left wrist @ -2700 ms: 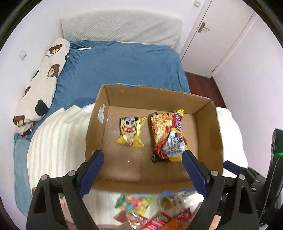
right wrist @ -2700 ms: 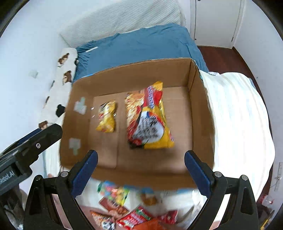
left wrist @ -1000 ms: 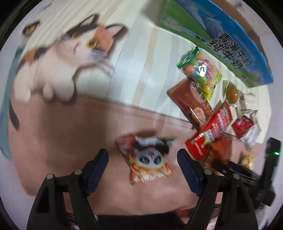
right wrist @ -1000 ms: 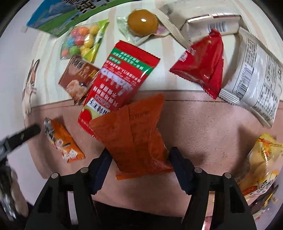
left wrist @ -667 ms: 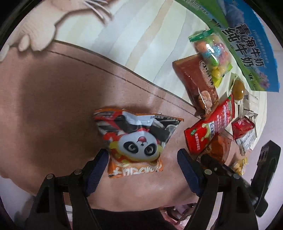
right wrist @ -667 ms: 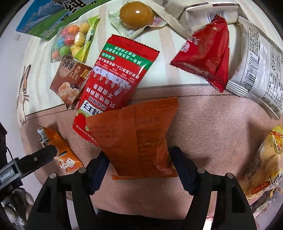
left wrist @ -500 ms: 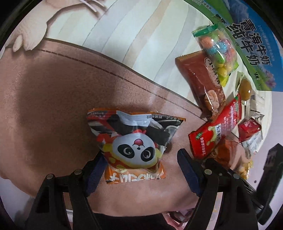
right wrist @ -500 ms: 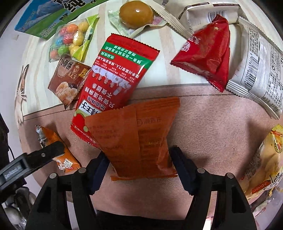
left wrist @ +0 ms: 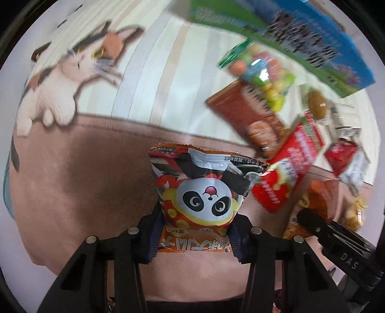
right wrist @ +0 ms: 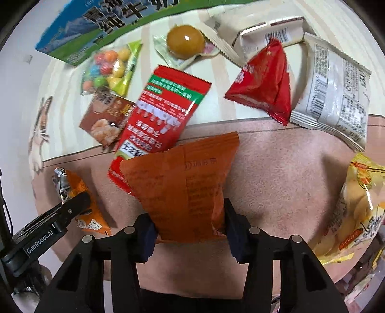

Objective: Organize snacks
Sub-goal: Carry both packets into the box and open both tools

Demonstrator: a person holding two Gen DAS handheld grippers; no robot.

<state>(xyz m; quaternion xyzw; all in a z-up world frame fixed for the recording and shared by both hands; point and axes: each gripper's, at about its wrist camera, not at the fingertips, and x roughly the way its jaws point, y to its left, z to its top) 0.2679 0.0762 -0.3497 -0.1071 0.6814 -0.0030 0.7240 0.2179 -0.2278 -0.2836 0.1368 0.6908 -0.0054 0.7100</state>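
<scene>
The panda snack packet [left wrist: 204,199] stands pinched between the pads of my left gripper [left wrist: 196,231], which is shut on its lower part above the brown blanket [left wrist: 84,183]. In the right wrist view my right gripper [right wrist: 190,231] has its jaws closing on a plain orange packet [right wrist: 185,183], and the pads press its narrowed bottom end. That packet overlaps a red and green packet [right wrist: 163,113]. The left gripper's finger [right wrist: 72,207] with the panda packet [right wrist: 69,183] shows at the lower left there.
Loose snacks lie on the striped cat-print blanket [left wrist: 79,67]: a candy bag [right wrist: 110,67], a brown packet [right wrist: 105,120], a sealed egg [right wrist: 185,42], a red packet [right wrist: 264,81], a white packet [right wrist: 336,96], a yellow bag [right wrist: 356,204]. A blue-green milk carton [right wrist: 108,21] lies behind them.
Both pairs of jaws have closed: the left on the panda packet, the right on the orange packet. The left gripper has shifted sideways with its packet; the cat print is back in view.
</scene>
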